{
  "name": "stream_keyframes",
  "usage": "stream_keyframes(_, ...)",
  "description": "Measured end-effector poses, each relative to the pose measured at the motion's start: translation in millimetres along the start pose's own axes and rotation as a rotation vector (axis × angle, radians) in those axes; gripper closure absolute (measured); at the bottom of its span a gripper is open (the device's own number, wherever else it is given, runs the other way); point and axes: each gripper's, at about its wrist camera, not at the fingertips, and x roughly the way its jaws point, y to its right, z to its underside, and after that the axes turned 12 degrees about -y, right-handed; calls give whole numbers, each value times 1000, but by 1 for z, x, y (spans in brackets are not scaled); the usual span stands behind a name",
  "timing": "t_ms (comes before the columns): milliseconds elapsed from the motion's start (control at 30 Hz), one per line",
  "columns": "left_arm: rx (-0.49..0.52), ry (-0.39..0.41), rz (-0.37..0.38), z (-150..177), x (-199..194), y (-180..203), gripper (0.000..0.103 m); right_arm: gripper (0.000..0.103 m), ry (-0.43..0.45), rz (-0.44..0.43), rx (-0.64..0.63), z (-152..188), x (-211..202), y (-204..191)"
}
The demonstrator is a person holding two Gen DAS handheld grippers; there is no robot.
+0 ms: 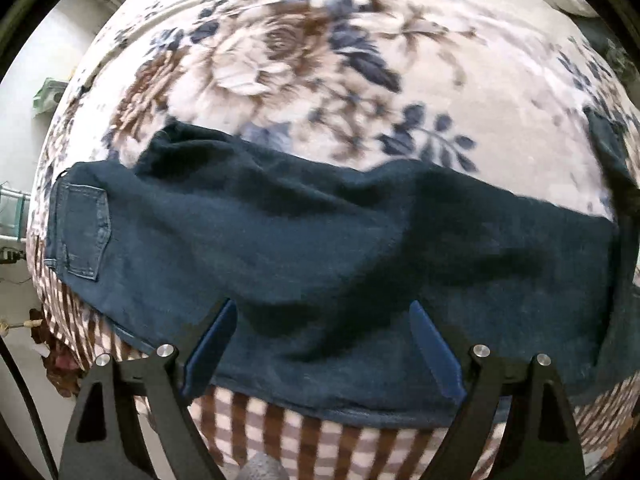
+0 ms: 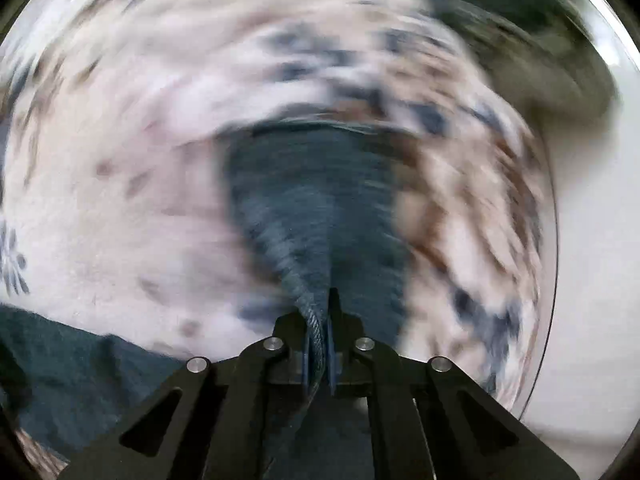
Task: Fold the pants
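Dark blue pants lie spread across a floral blanket, waistband and back pocket at the left. The left gripper hangs above them, jaws wide and empty. The right gripper has its jaws clamped on a bunched fold of the pants; its view is blurred.

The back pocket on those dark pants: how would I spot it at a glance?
Start from the floral blanket covering the bed; the dark blue pants lie across it. Follow them to their left end in the left wrist view. There sits the back pocket, a stitched patch with a pointed bottom, the only outlined shape on the plain cloth.
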Motion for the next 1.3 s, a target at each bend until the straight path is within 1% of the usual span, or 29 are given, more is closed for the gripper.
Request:
stream_keyframes(67,23,6,4,5,-4,7,15,97,8,-60,136,20,-8,42)
stream_keyframes(100,31,8,5,8,-7,11,15,97,5,-116,245,40,-12,76)
stream_keyframes(167,52,18,9,15,-11,18,15,97,-25,-196,398,73,-7,121)
stream_keyframes(200,60,20,11,18,-12,22,15,97,-53,-253,467,88,0,138)
stream_keyframes(300,93,14,6,26,-11,35,15,97,-157,-391,600,123,40,168)
stream_keyframes(367,106,-2,11,28,-7,38,15,95,-170,-446,620,134,57,169)
stream_keyframes(400,111,-3,9,29,-5,40,15,91,-179,-483,611,135,68,168)
stream_keyframes(467,120,2,-3,32,-5,40,15,74,-207,-524,601,136,77,166)
stream_keyframes(500,122,1,-3,33,-5,40,15,68,-202,-557,611,138,76,167)
stream_keyframes(533,124,-4,1,34,-4,38,15,52,-182,-600,635,142,73,171)
stream_keyframes(567,122,-11,7,35,-3,36,15,39,-167,-615,665,148,67,176)
stream_keyframes(600,119,-15,9,37,-3,33,15,35,-149,-617,699,154,61,183)
stream_keyframes(700,109,-22,9,38,-3,29,15,35,-147,-558,781,170,50,200)
stream_keyframes(767,100,-22,13,39,-5,26,15,35,-157,-555,798,172,51,207)
stream_keyframes(800,98,-19,15,39,-6,26,15,35,-158,-551,794,173,59,217)
stream_keyframes(833,96,-14,14,39,-8,25,15,36,-164,-523,783,169,60,219)
stream_keyframes(867,96,-10,14,39,-9,25,15,46,-174,-482,762,164,67,225)
stream_keyframes(900,96,-8,16,39,-10,25,15,62,-186,-455,740,157,70,222)
stream_keyframes(933,96,-7,16,39,-10,24,15,96,-226,-418,713,148,79,217)
stream_keyframes(967,95,-8,15,39,-10,23,15,97,-275,-368,693,142,87,213)
stream_keyframes(1033,95,-11,21,38,-10,19,15,97,-326,-320,663,134,98,208)
stream_keyframes(1100,94,-2,11,38,-11,12,15,97,-370,-269,634,129,106,205)
stream_keyframes(1133,90,-1,15,38,-12,7,15,97,-387,-267,625,127,108,202)
stream_keyframes(1167,82,1,22,37,-12,1,15,90,-396,-265,620,126,104,200)
stream_keyframes(1200,74,4,19,37,-13,-4,15,87,-392,-261,621,125,98,197)
stream_keyframes(1233,59,10,25,36,-14,-14,15,74,-370,-266,613,124,85,188)
stream_keyframes(1267,45,15,36,36,-15,-23,15,55,-344,-277,596,125,72,179)
stream_keyframes(1300,26,17,46,35,-16,-32,15,47,-312,-278,570,126,55,162)
